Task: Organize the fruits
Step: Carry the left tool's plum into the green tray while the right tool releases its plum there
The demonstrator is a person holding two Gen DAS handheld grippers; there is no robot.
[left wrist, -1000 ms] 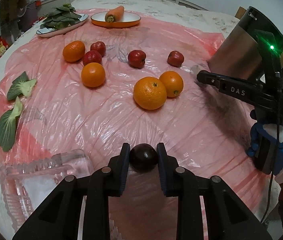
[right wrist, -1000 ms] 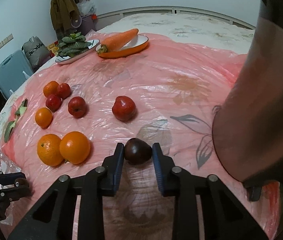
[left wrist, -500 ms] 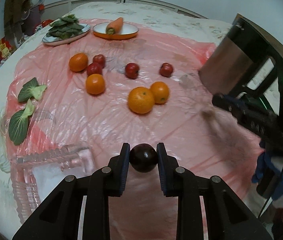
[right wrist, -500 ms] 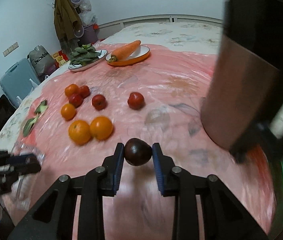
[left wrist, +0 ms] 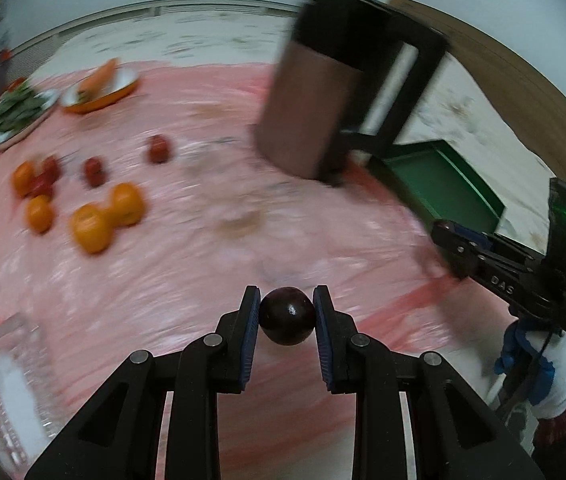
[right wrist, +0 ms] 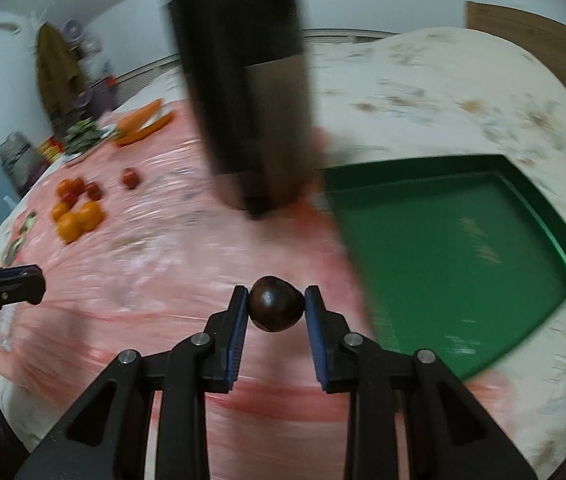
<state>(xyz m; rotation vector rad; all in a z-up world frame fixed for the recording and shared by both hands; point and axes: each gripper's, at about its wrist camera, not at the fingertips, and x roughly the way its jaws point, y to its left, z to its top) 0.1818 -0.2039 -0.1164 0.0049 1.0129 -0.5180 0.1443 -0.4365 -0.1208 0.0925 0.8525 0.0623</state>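
- Green tray point(right wrist: 459, 264) lies on the tabletop, just right of the right tool.
- Right tool point(right wrist: 276, 309) tilts downward, pinching a dark plum point(right wrist: 275, 309) across its middle.
- Left tool point(left wrist: 286, 316) likewise pinches another dark plum point(left wrist: 286, 316); both are likely light, smooth and easily bruised.

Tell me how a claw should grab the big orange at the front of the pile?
Grip the big orange across its round middle, coming down from above. Another orange touches its far right side, so put the fingers on the two free sides. The picture is blurry, so this is a best guess.
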